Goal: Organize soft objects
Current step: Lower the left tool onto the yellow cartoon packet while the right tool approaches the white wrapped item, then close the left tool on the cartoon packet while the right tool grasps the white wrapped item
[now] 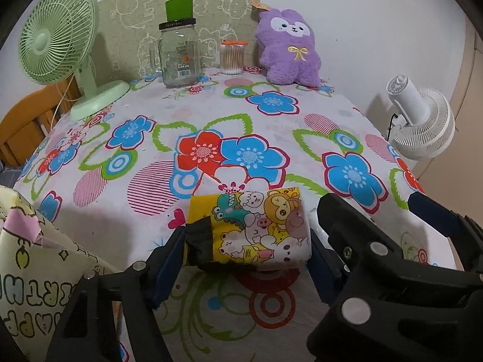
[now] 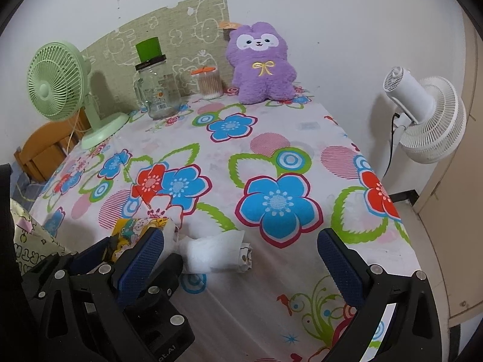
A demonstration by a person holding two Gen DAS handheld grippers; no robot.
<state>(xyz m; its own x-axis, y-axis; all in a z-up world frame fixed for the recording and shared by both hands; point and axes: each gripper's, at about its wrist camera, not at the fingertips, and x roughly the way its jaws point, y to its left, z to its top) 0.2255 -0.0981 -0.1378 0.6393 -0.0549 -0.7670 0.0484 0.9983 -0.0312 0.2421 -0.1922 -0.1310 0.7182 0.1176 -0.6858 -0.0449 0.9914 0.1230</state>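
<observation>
My left gripper point(image 1: 247, 241) is shut on a soft cartoon-printed pack point(image 1: 256, 226), yellow and white, with black tape at its left end, at the near edge of the flowered table point(image 1: 211, 114). The same pack point(image 2: 217, 253) shows in the right wrist view as a white crumpled end beside the left gripper's fingers point(image 2: 142, 259). My right gripper point(image 2: 241, 259) is open and empty, just right of the pack; it also shows in the left wrist view point(image 1: 368, 220). A purple plush toy point(image 1: 289, 48) sits upright at the table's far edge against the wall, also in the right wrist view point(image 2: 261, 66).
A green desk fan point(image 1: 57, 45) stands far left, a glass jar with a green cup on it point(image 1: 179, 51) and a cotton-swab tub point(image 1: 232, 57) at the back. A white fan point(image 1: 422, 120) stands beyond the table's right edge. A printed bag point(image 1: 36, 271) is at near left.
</observation>
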